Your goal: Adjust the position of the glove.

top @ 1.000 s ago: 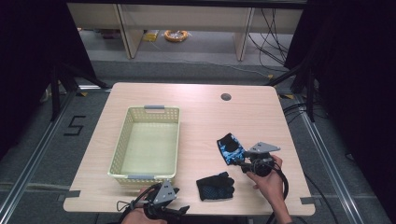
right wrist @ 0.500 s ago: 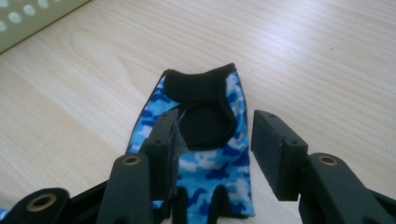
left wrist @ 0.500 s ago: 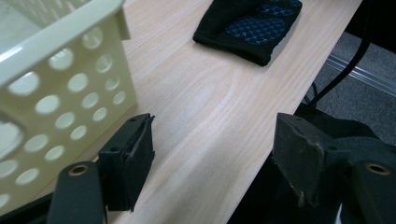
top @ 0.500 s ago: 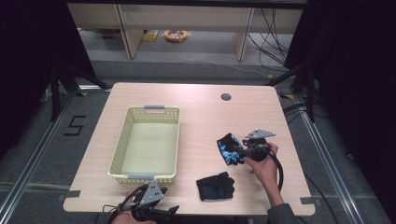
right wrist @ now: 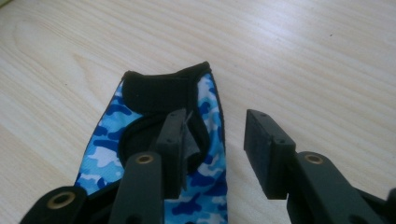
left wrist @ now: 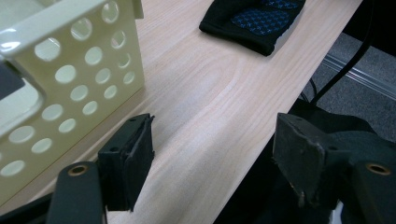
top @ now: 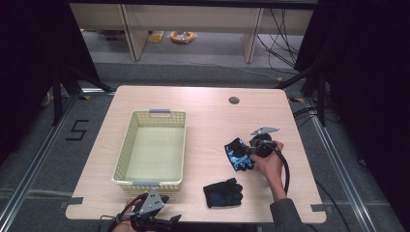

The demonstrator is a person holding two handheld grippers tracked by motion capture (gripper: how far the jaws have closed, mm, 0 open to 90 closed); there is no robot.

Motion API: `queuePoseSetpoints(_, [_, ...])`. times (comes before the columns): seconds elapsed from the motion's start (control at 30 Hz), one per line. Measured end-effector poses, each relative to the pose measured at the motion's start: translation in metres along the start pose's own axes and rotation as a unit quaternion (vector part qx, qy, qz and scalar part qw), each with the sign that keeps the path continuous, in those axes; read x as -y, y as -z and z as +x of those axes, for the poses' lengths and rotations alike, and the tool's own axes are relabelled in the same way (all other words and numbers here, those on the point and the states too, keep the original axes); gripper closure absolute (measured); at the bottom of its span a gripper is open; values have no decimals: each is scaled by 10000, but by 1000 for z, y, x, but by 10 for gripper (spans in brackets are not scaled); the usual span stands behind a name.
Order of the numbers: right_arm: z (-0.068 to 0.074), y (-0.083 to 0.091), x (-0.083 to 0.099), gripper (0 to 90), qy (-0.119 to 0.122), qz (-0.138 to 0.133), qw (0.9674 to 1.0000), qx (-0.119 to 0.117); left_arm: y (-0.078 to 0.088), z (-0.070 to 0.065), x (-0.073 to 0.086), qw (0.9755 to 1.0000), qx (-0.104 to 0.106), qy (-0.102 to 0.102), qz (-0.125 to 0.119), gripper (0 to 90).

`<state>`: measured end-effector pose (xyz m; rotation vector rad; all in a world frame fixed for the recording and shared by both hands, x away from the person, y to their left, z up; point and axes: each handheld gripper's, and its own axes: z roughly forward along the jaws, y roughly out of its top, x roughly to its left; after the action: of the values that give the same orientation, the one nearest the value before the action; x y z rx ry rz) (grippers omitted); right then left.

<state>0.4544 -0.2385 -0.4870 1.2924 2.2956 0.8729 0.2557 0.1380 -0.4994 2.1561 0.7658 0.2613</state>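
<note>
High view: we've got the right hand-held gripper (top: 251,149) at the blue camo glove (top: 238,154), which lies on the bench (top: 208,111) well right of the basket (top: 153,145); the black glove (top: 222,192) sits nearer the front edge, also right of the basket. Left hand-held gripper (top: 162,220) hangs open just off the basket's front rim. Left gripper view: jaws wide, nothing between them, basket wall (left wrist: 70,79) close, so a swing could knock it. Right gripper view: jaws have just been closing, one over the camo glove's (right wrist: 154,140) edge and one over bare wood; not pinching yet. Risk: we nip only the hem and it slips out on the lift.
</note>
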Motion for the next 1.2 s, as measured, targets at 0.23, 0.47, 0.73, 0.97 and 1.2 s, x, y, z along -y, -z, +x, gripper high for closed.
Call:
queuePoseSetpoints(0.23, [0,-9,2,678,-207,201,9995,-118,-2,-3,1,9999,29,161,-38,285])
queuePoseSetpoints(0.47, [-6,-12,7,871,270,72,9995,-134,-3,-1,2,10000,-39,79,36,288])
queuePoseSetpoints(0.73, [-4,8,-2,873,702,-161,9970,-294,-3,0,2,9999,-3,108,47,289])
queuePoseSetpoints(0.97, [7,53,-13,873,1597,-674,9819,-763,-3,0,1,10000,23,48,-9,289])
queuePoseSetpoints(1.2, [26,71,-9,873,2045,-779,9673,-1284,-2,1,1,10000,-12,-35,43,288])
